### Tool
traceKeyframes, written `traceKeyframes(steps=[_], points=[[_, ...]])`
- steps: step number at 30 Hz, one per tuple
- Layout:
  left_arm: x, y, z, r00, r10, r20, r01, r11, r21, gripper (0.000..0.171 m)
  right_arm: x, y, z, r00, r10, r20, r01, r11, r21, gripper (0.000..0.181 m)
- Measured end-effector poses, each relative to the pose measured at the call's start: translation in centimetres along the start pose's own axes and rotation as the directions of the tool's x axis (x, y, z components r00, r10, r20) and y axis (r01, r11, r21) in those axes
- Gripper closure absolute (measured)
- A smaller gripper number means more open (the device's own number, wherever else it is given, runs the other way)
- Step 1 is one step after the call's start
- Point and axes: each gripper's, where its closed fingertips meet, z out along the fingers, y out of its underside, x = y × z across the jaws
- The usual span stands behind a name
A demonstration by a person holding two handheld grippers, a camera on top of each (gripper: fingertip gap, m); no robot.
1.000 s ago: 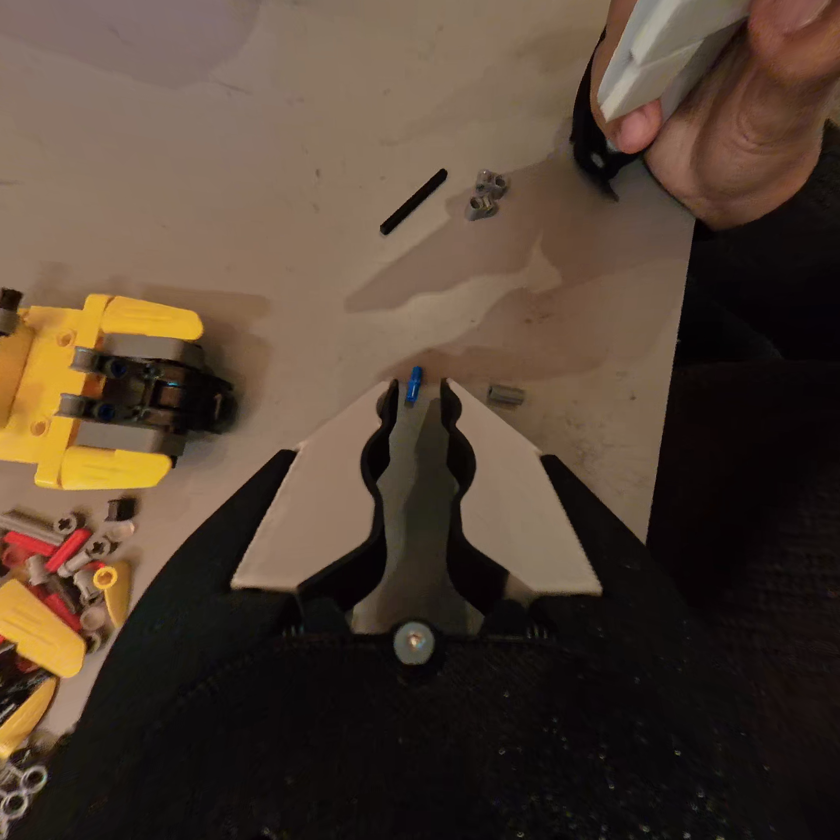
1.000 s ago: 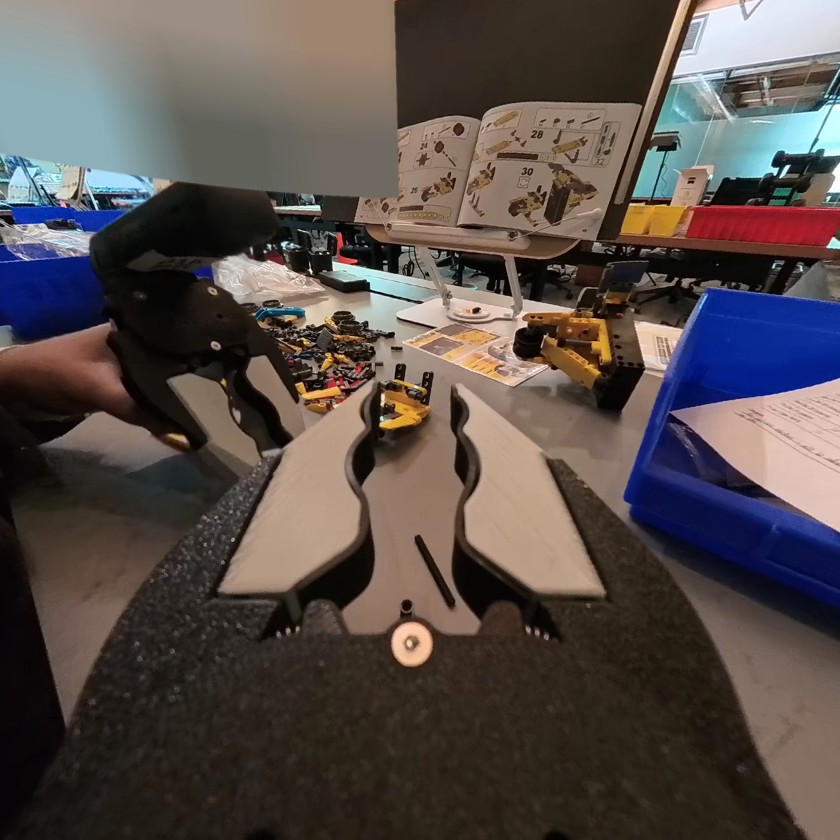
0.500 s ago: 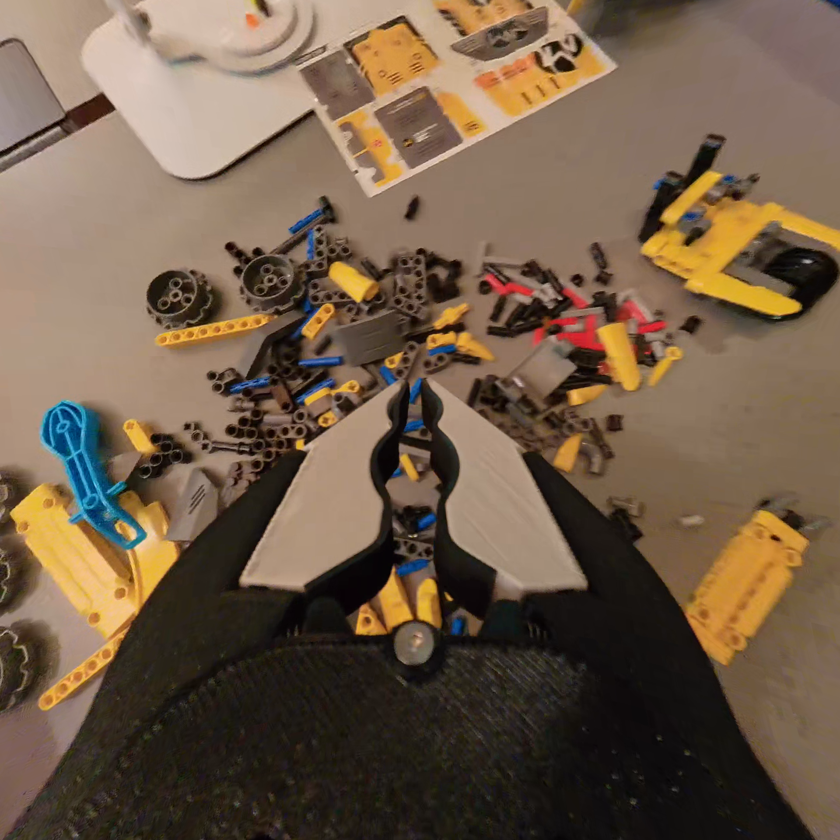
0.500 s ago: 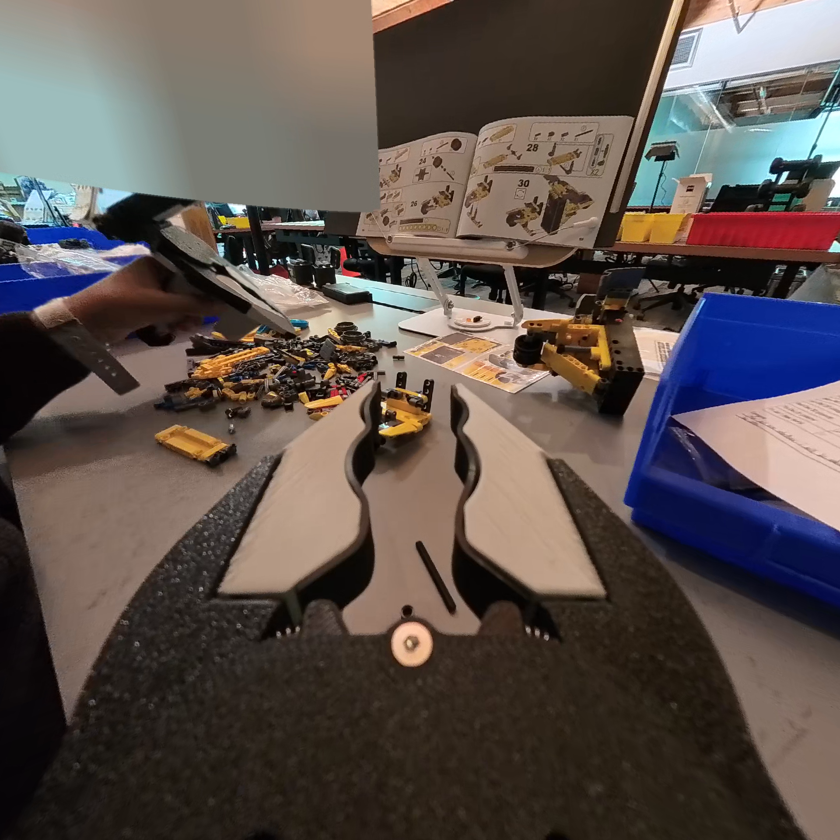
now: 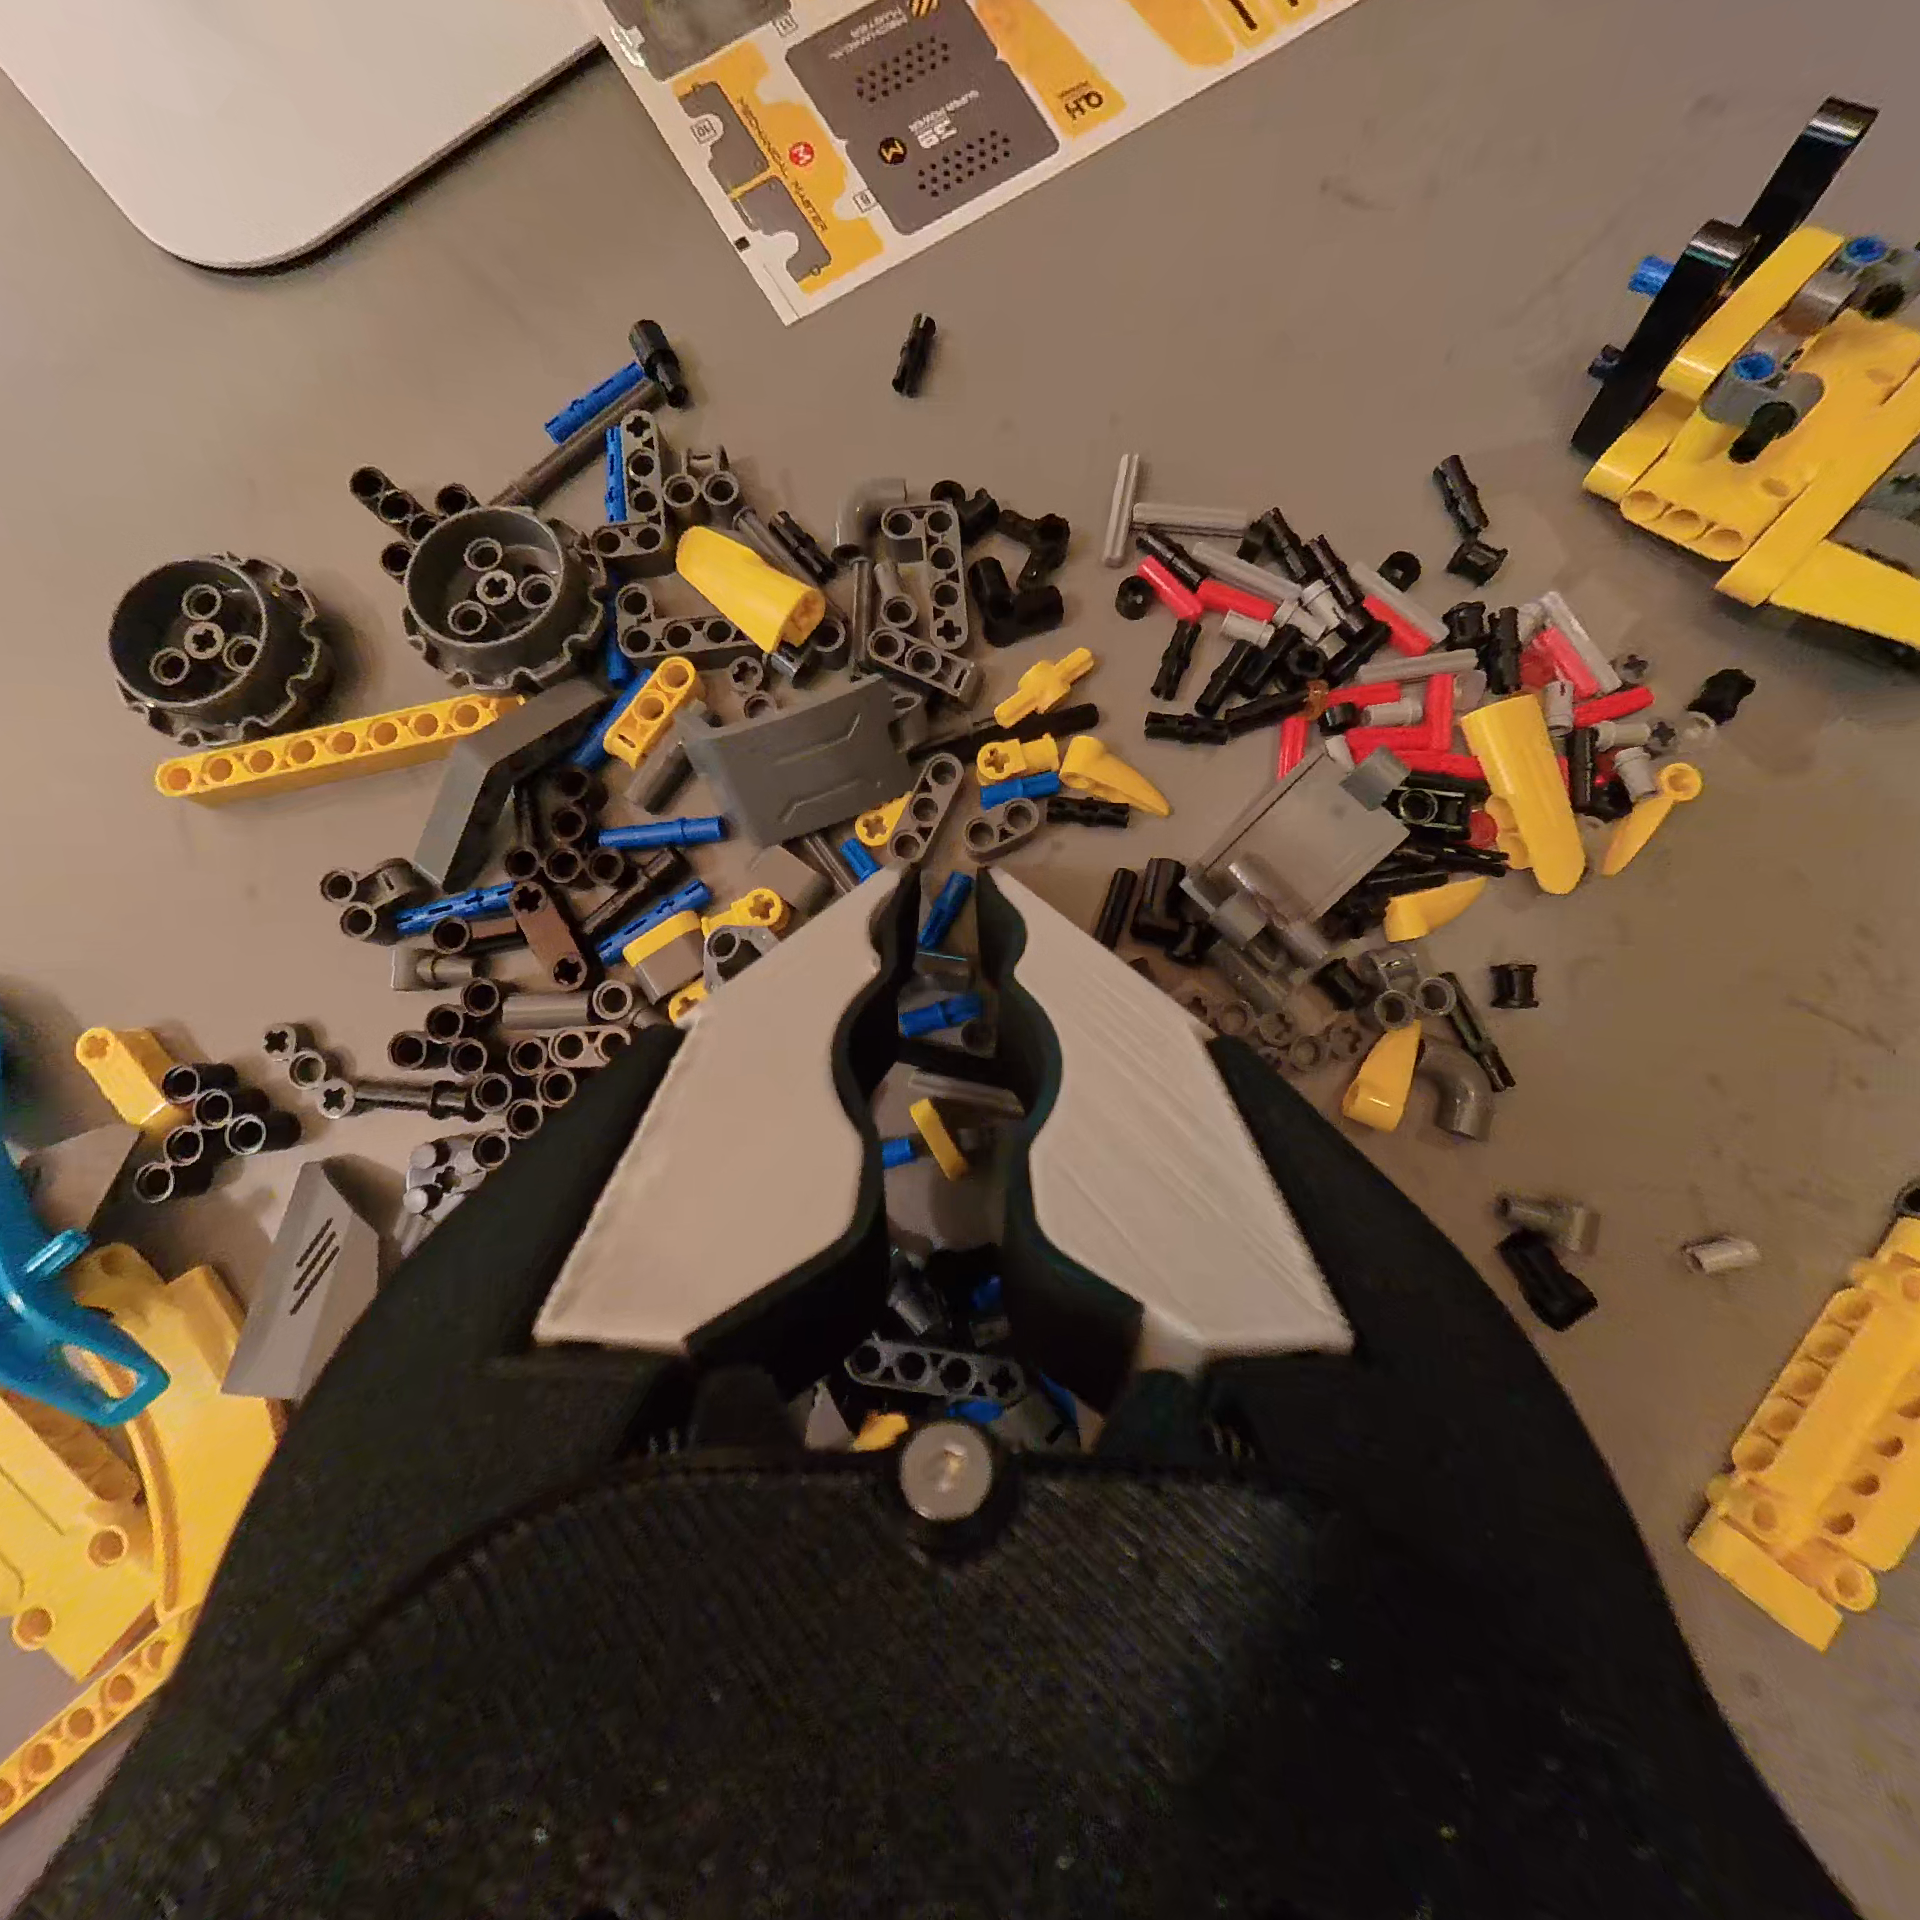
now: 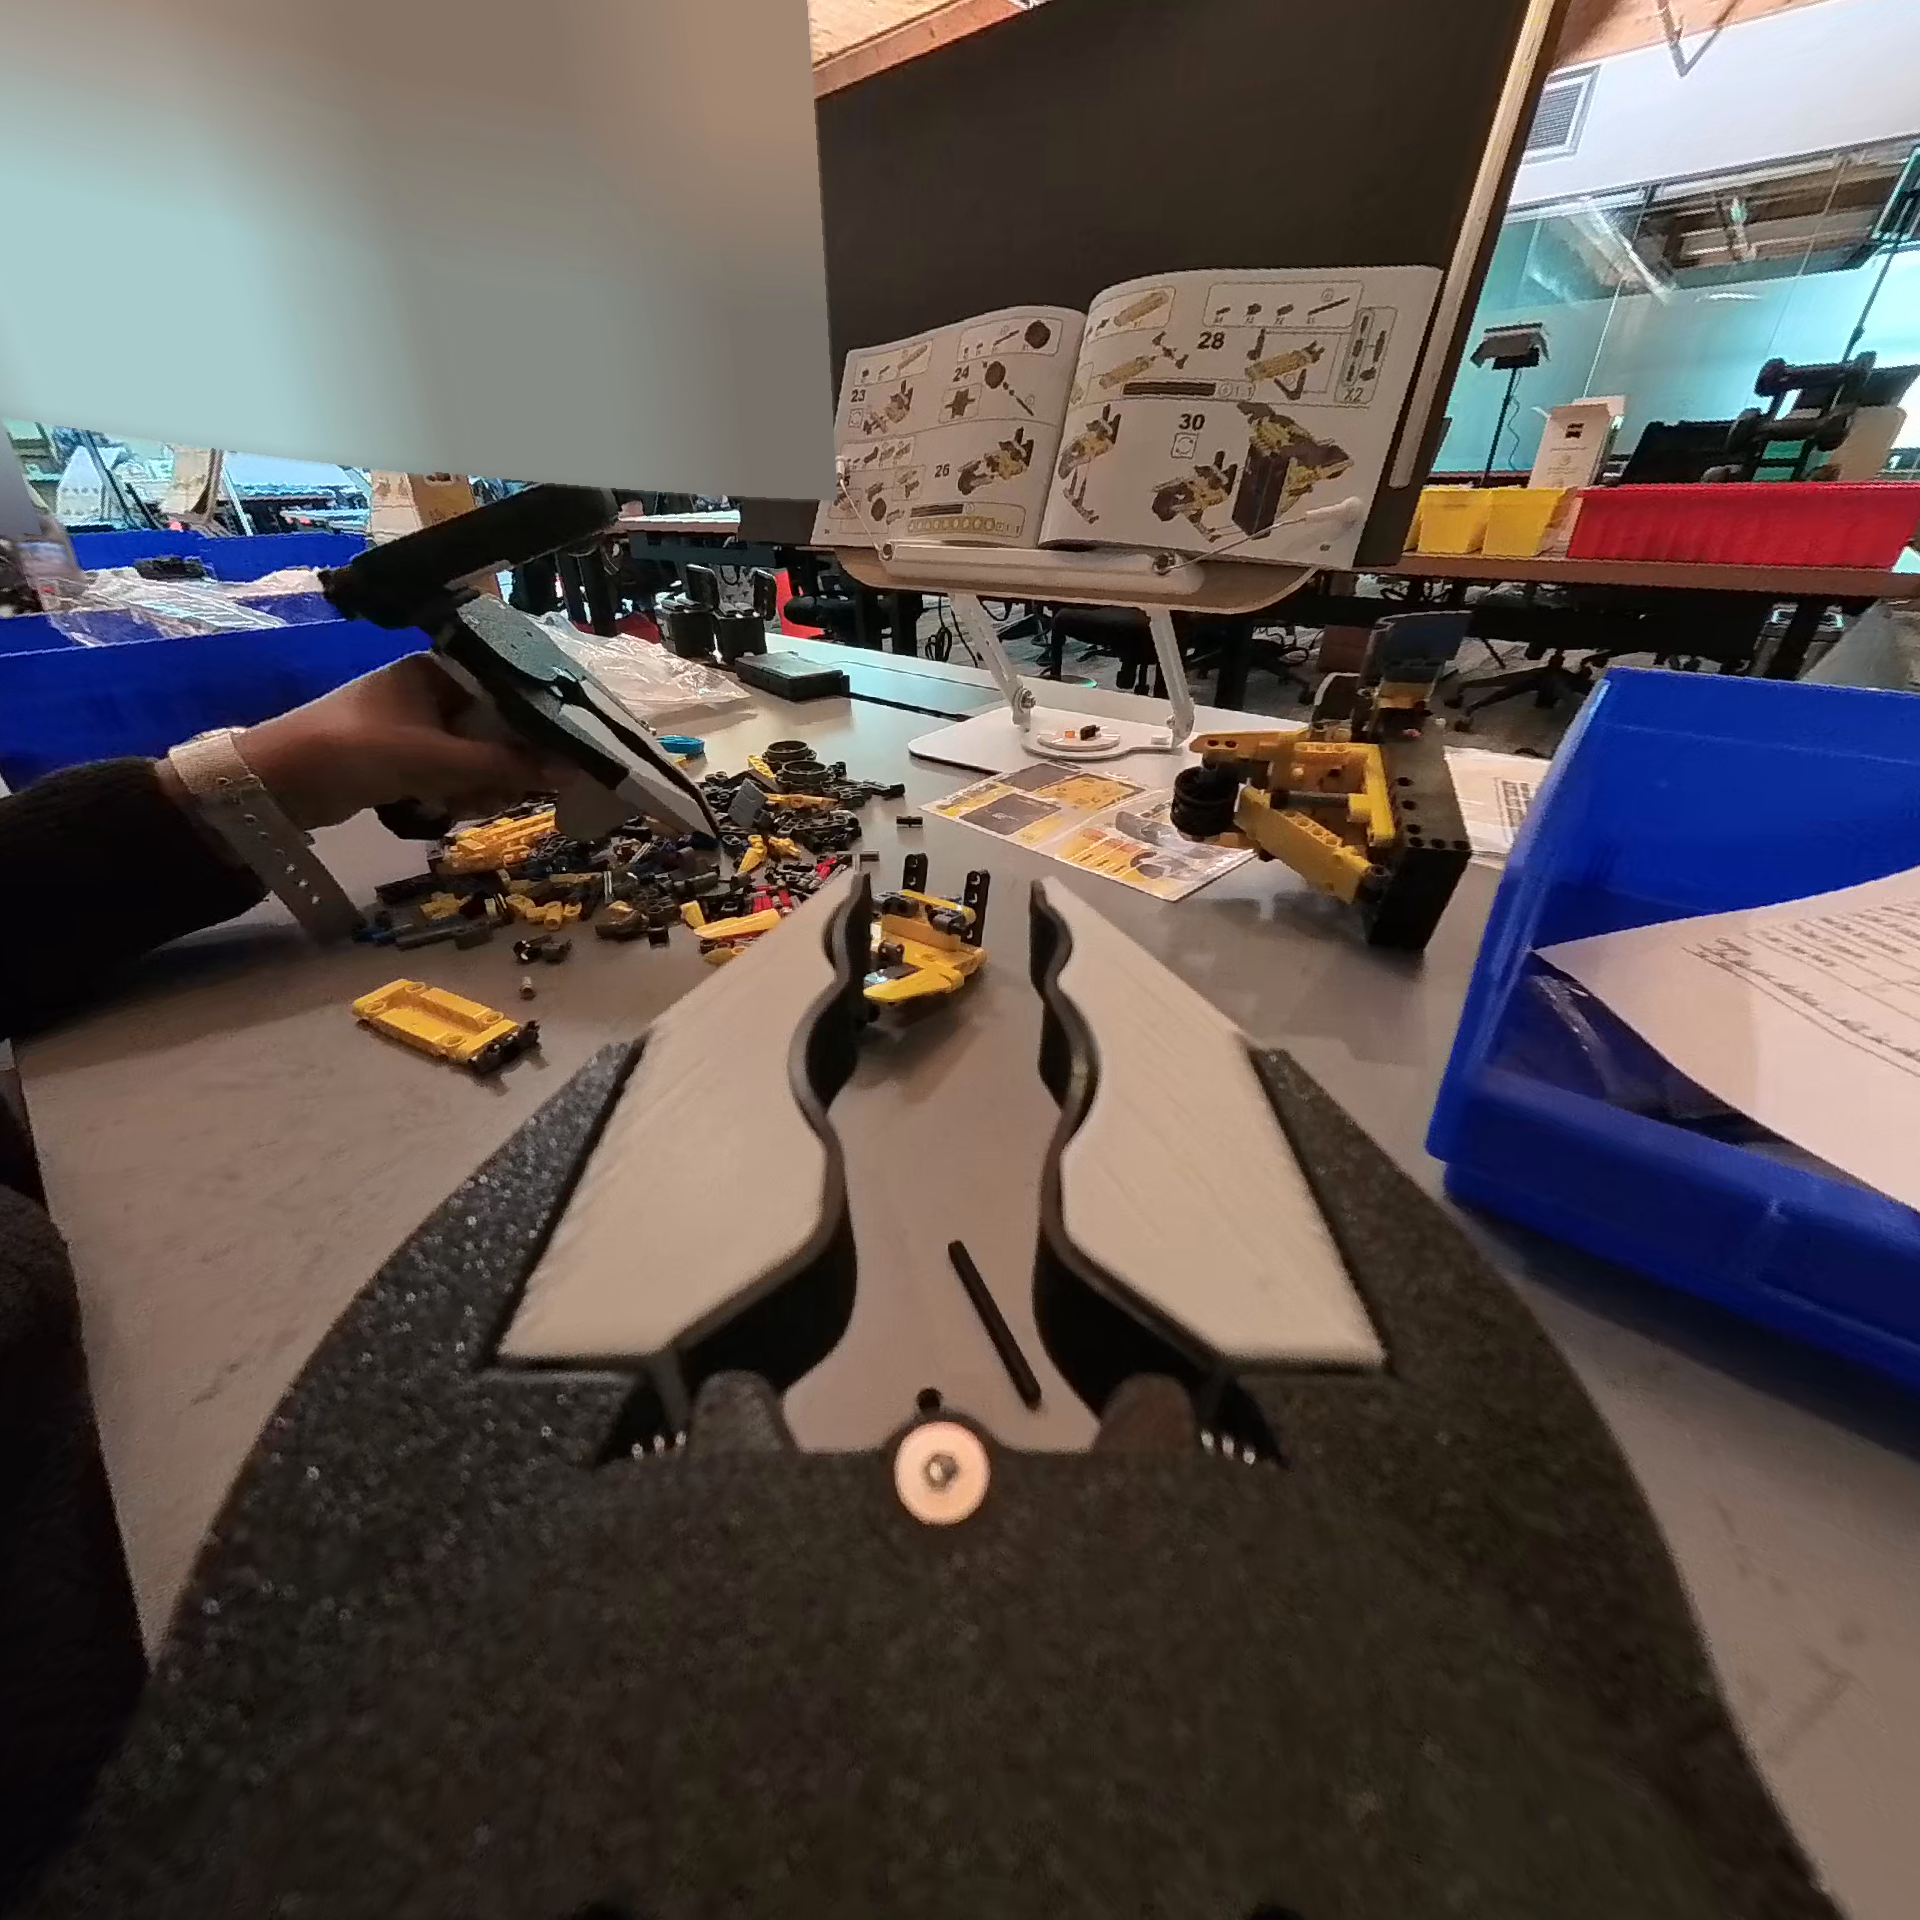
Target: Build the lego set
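Observation:
My left gripper (image 5: pixel 945 888) hangs tip-down over a heap of small black, grey, yellow, red and blue building pieces (image 5: pixel 790 769). Its jaws stand a narrow gap apart. A short blue pin (image 5: pixel 948 904) lies between the tips, and I cannot tell if it is touched. The right wrist view shows this gripper (image 6: pixel 707 831) in a person's hand, its tips in the heap. My right gripper (image 6: pixel 945 894) is open and empty, low over the grey table. A small yellow sub-assembly (image 6: pixel 925 945) sits just beyond its tips. A thin black axle (image 6: pixel 992 1314) lies on the table between its fingers.
A blue bin (image 6: pixel 1662 1143) with paper stands at the right. An open instruction booklet (image 6: pixel 1122 416) sits on a white stand. A larger yellow-and-black model (image 6: pixel 1340 810), a sticker sheet (image 5: pixel 935 135), two dark wheels (image 5: pixel 218 644) and a yellow panel (image 6: pixel 442 1013) lie around. Across from one pair of fingers to the other is roughly 35 cm. To reach the larger yellow-and-black model (image 6: pixel 1340 810) in a straight line is about 25 cm for my right fingers, about 30 cm for my left.
My left gripper has swung from the bare table near the front edge to the heap and dropped low over it; its jaws narrowed, then widened a little. The right gripper has hardly moved.

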Motion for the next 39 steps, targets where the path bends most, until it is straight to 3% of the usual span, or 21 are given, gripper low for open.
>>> traceKeyframes(steps=[9,15,18,22,25,28,32,37,39], points=[[0.5,0.5,0.1,1.0,0.031,-0.001,-0.031,0.999,-0.024,0.166,0.1,-0.2,-0.2,1.0,0.004,0.0,-0.004,1.0,0.014,0.152],[2.2,-2.4,-2.0,0.996,0.095,0.004,-0.094,0.989,0.114,0.171,0.1,-0.2,-0.2,1.0,0.008,-0.001,-0.008,1.0,0.016,0.152],[6.1,-4.2,-2.9,0.985,0.149,-0.092,-0.13,0.974,0.187,0.171,0.1,-0.2,-0.2,1.0,0.01,-0.002,-0.01,1.0,0.017,0.152],[12.3,-5.1,-2.6,0.945,0.24,-0.22,-0.197,0.959,0.202,0.17,0.1,-0.3,-0.3,1.0,0.009,-0.003,-0.009,1.0,0.021,0.152],[18.8,-5.1,-2.2,0.869,0.287,-0.404,-0.211,0.952,0.221,0.17,0.2,-0.3,-0.3,1.0,0.012,-0.001,-0.012,1.0,0.023,0.152],[23.6,-4.1,-1.0,0.803,0.342,-0.489,-0.275,0.939,0.205,0.17,0.2,-0.4,-0.4,1.0,0.012,-0.002,-0.012,0.999,0.032,0.152],[26.7,-2.6,0.6,0.76,0.383,-0.525,-0.352,0.922,0.162,0.17,0.2,-0.6,-0.6,1.0,0.017,0.001,-0.017,0.999,0.048,0.151],[27.2,-2.1,1.0,0.755,0.405,-0.515,-0.387,0.91,0.149,0.169,0.3,-0.9,-0.9,0.999,0.034,0.009,-0.034,0.997,0.07,0.152],[27.2,-2.3,0.8,0.754,0.382,-0.535,-0.362,0.921,0.147,0.161,0.3,-1.1,-1.0,0.999,0.043,0.014,-0.044,0.996,0.081,0.151]])
